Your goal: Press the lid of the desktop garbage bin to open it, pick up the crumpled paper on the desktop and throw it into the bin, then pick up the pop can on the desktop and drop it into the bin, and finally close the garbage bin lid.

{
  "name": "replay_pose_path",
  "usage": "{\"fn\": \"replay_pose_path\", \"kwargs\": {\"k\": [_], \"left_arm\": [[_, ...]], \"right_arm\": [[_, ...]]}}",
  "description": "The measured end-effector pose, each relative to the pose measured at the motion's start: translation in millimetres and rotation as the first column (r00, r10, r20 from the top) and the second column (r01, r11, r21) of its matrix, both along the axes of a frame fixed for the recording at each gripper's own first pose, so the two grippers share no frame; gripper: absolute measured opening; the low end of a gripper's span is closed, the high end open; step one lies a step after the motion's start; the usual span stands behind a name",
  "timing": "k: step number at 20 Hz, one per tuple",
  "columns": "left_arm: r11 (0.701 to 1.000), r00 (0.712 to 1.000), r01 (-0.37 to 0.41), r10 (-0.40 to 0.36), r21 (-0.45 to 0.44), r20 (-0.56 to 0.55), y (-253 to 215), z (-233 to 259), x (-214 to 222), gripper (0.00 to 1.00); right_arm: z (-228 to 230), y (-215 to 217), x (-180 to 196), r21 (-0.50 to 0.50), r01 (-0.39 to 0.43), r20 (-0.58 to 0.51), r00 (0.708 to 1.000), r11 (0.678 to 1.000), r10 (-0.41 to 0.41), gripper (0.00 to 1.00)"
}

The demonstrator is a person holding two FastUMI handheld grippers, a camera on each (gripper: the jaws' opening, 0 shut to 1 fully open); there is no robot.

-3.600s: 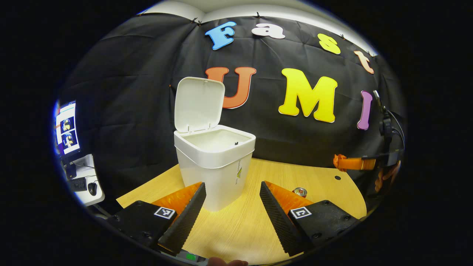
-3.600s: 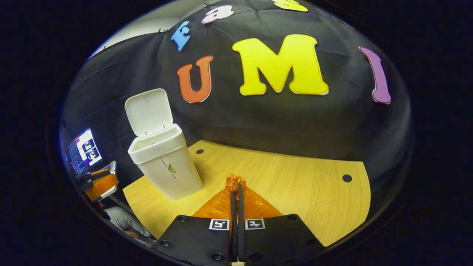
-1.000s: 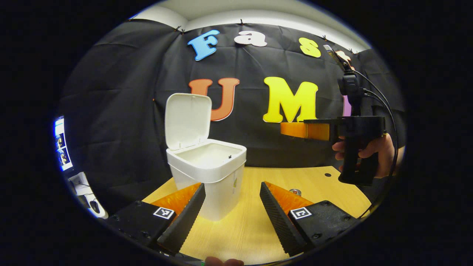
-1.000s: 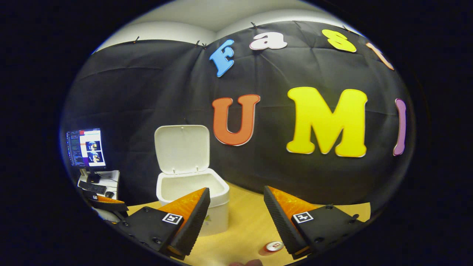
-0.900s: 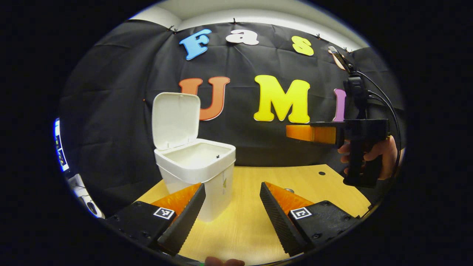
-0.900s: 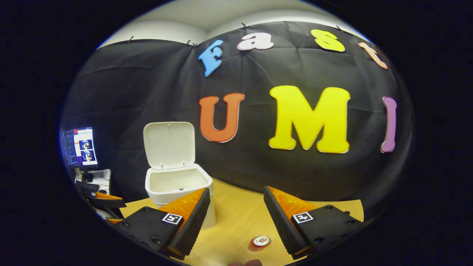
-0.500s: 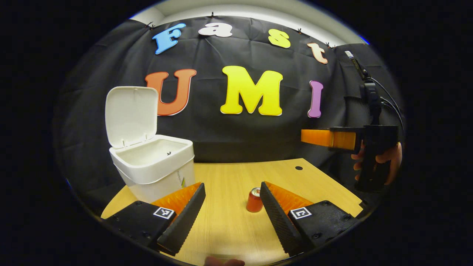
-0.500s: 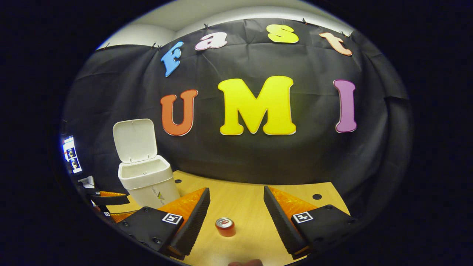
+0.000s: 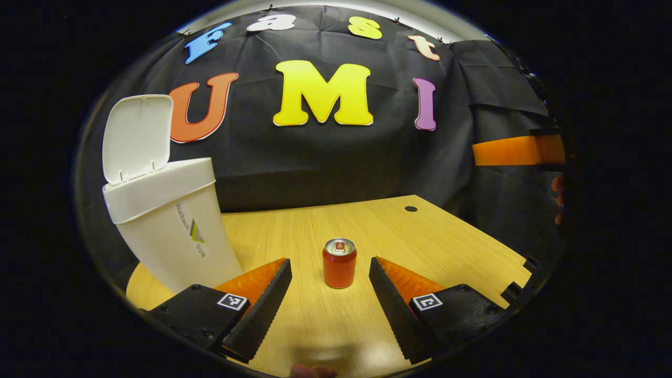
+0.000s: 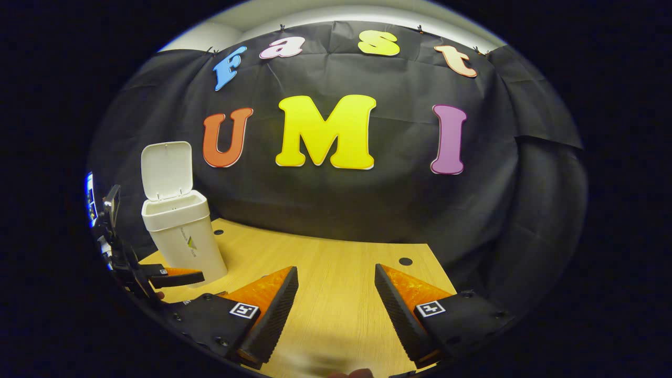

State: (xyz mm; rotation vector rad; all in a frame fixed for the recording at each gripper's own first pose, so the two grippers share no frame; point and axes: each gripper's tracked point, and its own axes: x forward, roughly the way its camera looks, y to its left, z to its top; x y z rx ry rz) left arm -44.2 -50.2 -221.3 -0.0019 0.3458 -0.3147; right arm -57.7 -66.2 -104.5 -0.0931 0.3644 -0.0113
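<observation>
Wood desk (image 9: pixel 294 231): red can (image 9: pixel 339 262) upright btwn open left gripper (image 9: pixel 329 299) fingers; bin (image 9: pixel 173 231) logo unreadable; right gripper (image 10: pixel 336 310) open.

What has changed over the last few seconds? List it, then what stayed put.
The right gripper, shut on something crumpled 3.6 s ago, now stands open and empty. The left gripper has swung from the bin to face the pop can, which now stands between its open fingers, untouched. Unchanged: the lid is up, and the can is upright on the table.
</observation>
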Motion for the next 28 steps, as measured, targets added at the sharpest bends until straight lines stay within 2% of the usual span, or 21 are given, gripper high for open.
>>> {"fn": "replay_pose_path", "kwargs": {"k": [5, 12, 25, 28], "left_arm": [[1.0, 0.999, 0.003, -0.002, 0.006, -0.033, -26, -41, 21, 0.98], [0.999, 0.996, -0.036, 0.037, 0.013, -0.085, -37, -88, 50, 0.99], [0.997, 0.991, -0.036, 0.045, 0.07, -0.127, -41, -118, 80, 0.98], [0.998, 0.988, -0.04, 0.048, 0.05, -0.149, -41, -123, 86, 0.98]], "right_arm": [[-23, -20, -21, -0.037, 0.02, -0.06, 0.998, 0.999, -0.022, 0.93], [-43, -64, -41, -0.081, 0.094, -0.118, 0.988, 0.992, -0.104, 0.93], [-61, -63, -36, -0.077, 0.067, -0.173, 0.982, 0.995, -0.08, 0.91], [-64, -61, -36, -0.071, 0.066, -0.185, 0.98, 0.995, -0.078, 0.91]]}}
